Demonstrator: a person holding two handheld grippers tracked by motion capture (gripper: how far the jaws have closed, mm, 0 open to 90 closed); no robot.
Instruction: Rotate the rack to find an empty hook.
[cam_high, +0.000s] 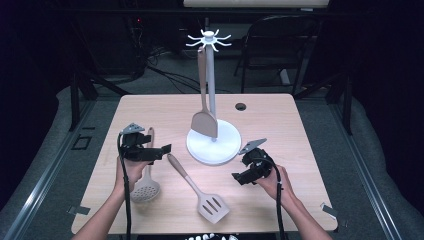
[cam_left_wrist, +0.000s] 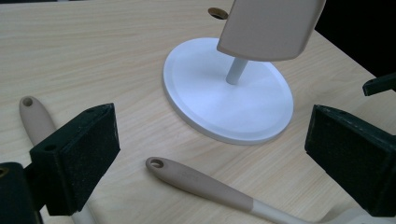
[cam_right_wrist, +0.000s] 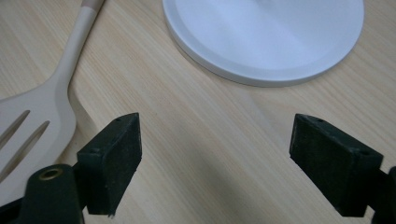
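A white utensil stand (cam_high: 214, 145) rises mid-table, topped by a ring of hooks (cam_high: 209, 40). A beige solid spatula (cam_high: 204, 120) hangs from one hook, its blade just above the base. Flat on the table lie a slotted spatula (cam_high: 212, 206) in front of the stand and a perforated skimmer (cam_high: 145, 190) to its left. My left gripper (cam_high: 161, 151) is open above the skimmer's handle (cam_left_wrist: 35, 119), facing the stand's base (cam_left_wrist: 205, 102) and the slotted spatula's handle (cam_left_wrist: 201, 182). My right gripper (cam_high: 240, 177) is open over bare wood, between the base (cam_right_wrist: 261, 37) and the slotted blade (cam_right_wrist: 42, 116).
A cable hole (cam_high: 241, 106) sits in the light wooden table (cam_high: 280, 130) behind the stand. A dark folding chair (cam_high: 280, 45) and cables stand on the floor beyond the far edge. Bare wood stretches along the table's right side and far left.
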